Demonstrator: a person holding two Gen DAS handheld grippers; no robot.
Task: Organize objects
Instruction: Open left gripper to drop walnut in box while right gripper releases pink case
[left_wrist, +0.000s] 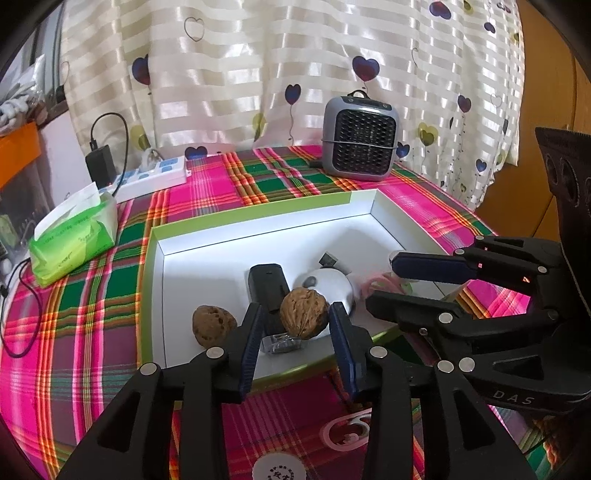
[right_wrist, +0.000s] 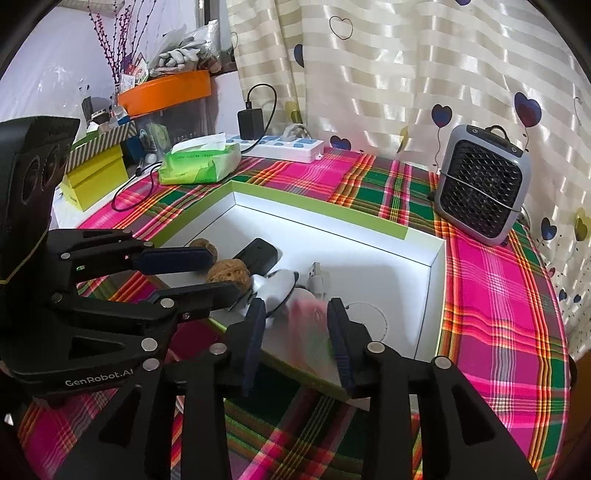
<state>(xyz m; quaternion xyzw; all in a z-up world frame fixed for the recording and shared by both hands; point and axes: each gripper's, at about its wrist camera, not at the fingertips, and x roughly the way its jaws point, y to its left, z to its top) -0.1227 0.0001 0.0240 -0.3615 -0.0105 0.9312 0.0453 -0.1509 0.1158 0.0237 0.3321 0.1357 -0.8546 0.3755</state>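
Hovering over the white tray (left_wrist: 192, 240) on the plaid surface (left_wrist: 92, 295) | left gripper (left_wrist: 297, 332) jaws spread, wrinkled brown walnut (left_wrist: 303, 312) loose between them | right gripper (right_wrist: 295, 332) jaws spread around a blurred pink-green thing (right_wrist: 308, 325), unreadable | 2nd walnut (left_wrist: 213, 325) beside.

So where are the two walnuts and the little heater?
Near walnut (left_wrist: 303, 313), left wrist view, its wrinkled front.
Far walnut (left_wrist: 213, 324), left wrist view, its middle.
Heater (right_wrist: 480, 194), right wrist view, its black grille.
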